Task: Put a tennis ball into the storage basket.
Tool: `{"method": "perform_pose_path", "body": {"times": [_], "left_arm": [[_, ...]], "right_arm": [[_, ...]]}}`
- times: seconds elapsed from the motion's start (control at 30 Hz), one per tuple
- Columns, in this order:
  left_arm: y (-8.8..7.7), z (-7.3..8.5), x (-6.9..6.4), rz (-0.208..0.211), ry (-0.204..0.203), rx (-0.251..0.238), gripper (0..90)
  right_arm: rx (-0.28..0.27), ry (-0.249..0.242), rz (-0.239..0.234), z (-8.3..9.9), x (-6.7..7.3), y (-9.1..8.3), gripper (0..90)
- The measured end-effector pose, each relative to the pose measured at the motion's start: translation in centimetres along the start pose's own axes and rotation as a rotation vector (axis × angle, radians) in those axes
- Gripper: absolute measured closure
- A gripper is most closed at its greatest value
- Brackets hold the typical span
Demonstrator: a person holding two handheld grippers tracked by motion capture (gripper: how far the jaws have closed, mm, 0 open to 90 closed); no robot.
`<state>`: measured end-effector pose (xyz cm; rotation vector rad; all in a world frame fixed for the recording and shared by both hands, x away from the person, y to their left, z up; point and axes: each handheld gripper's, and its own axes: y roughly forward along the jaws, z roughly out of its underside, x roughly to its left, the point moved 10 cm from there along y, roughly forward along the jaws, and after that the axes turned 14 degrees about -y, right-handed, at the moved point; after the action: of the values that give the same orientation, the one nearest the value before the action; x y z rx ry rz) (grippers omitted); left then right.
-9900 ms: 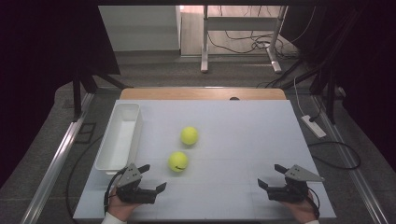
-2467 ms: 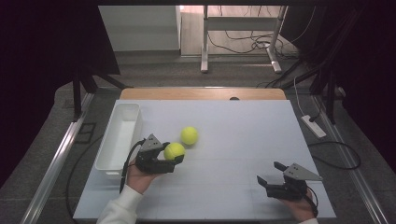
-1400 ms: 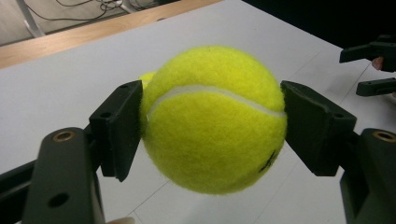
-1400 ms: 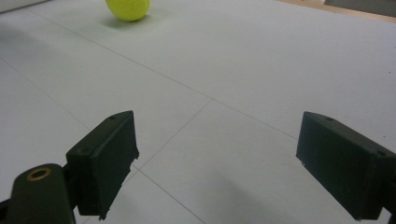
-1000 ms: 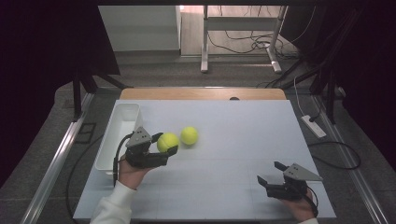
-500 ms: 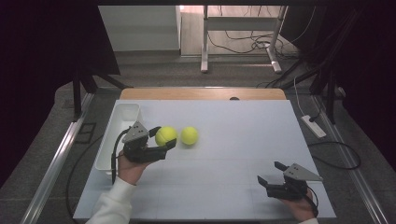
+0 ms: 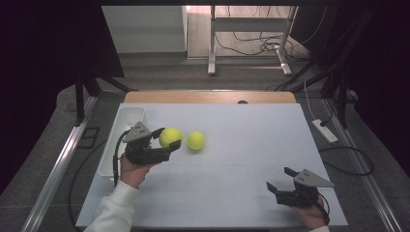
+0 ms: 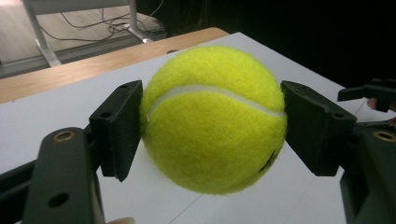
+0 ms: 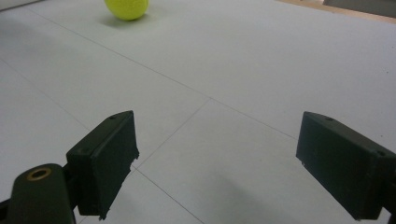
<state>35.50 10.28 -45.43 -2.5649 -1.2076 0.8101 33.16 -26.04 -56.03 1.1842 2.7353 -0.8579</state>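
My left gripper (image 7: 169,138) is shut on a yellow tennis ball (image 7: 170,137), held above the white table close to the white bin (image 7: 126,112). In the left gripper view both black pads press the sides of the held tennis ball (image 8: 212,116). A second tennis ball (image 7: 196,140) lies on the table just right of the held one. My right gripper (image 7: 279,178) rests near the table's front right edge, open. In the right gripper view its jaws (image 9: 215,158) stand wide apart over bare table, with the second tennis ball (image 9: 127,8) far ahead at the top left.
The white bin runs along the table's left side. A wooden strip (image 7: 208,97) borders the far edge of the table. Beyond it are a metal frame's legs (image 7: 211,43) and cables on the floor. A power strip (image 7: 325,130) lies off the right edge.
The left gripper took the near ball off the table and has carried it away from me and slightly left, closer to the bin. The right gripper has stayed where it was.
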Motion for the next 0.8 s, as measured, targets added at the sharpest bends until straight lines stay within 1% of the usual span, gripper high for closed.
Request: {"method": "perform_pose_path", "body": {"times": [0.23, 0.47, 0.63, 0.8], "left_arm": [[-0.2, -0.7, 0.5, -0.025, 0.004, -0.012, 26.2], [-0.5, -1.2, 0.8, -0.024, -0.007, -0.016, 26.2], [-0.7, -1.5, 1.1, -0.034, -0.005, -0.022, 26.2], [-0.8, -1.9, 1.3, -0.032, -0.013, -0.027, 26.2]], "right_arm": [[0.0, -0.001, 0.003, 0.0, 0.0, 0.0, 12.3], [-0.002, -0.001, 0.001, 0.0, 0.0, 0.0, 12.3], [-0.002, 0.0, 0.002, 0.0, 0.0, 0.0, 12.3], [-0.002, -0.001, 0.004, 0.0, 0.0, 0.0, 12.3]]}}
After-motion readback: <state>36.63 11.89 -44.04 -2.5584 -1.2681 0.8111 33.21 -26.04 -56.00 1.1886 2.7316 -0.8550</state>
